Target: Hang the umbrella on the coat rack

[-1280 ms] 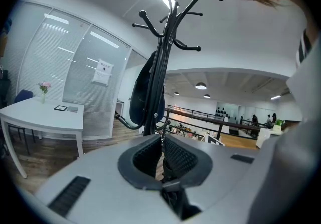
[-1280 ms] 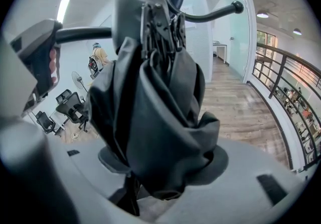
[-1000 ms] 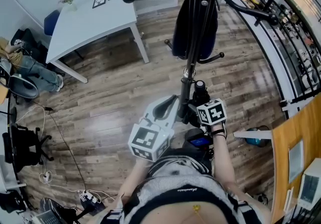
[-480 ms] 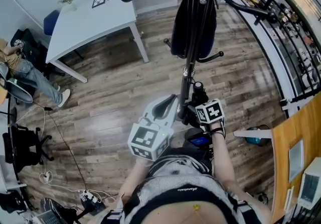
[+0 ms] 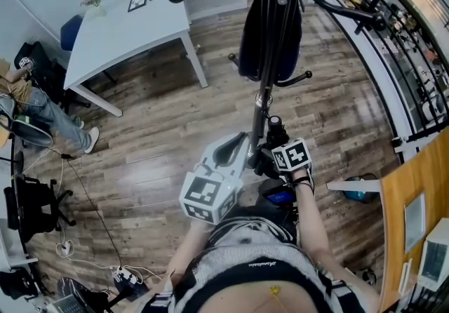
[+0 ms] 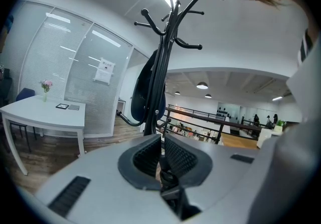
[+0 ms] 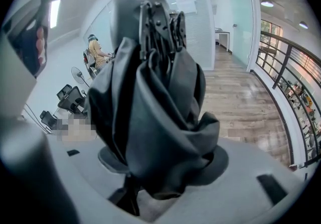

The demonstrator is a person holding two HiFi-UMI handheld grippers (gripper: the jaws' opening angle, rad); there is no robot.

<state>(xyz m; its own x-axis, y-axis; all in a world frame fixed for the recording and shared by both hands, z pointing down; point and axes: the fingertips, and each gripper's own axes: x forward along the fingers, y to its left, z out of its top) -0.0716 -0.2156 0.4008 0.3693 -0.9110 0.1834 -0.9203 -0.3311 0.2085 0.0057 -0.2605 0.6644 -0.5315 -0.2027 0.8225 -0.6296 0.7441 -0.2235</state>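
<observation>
The black coat rack [image 5: 261,111] rises right in front of me, its hook arms [image 6: 168,32] spreading at the top. A dark blue item [image 5: 270,34] hangs against its pole. My right gripper [image 5: 271,150] is close to the pole on its right. It is shut on a folded dark umbrella [image 7: 155,112], whose bunched fabric fills the space between the jaws [image 7: 165,168], rib tips pointing away. Part of the umbrella [image 5: 275,124] shows beside the pole. My left gripper [image 5: 244,144] reaches the pole from the left, and its jaws [image 6: 161,160] are closed on the thin black pole.
A white table [image 5: 130,20] stands at the back left with a small flower on it. A black railing [image 5: 372,13] curves along the right. A seated person [image 5: 49,104] and office chairs are at far left. Cables [image 5: 77,192] lie on the wood floor.
My right gripper has sunk a little along the pole with the umbrella still in it. The left gripper has stayed put. The seated person's legs have shifted.
</observation>
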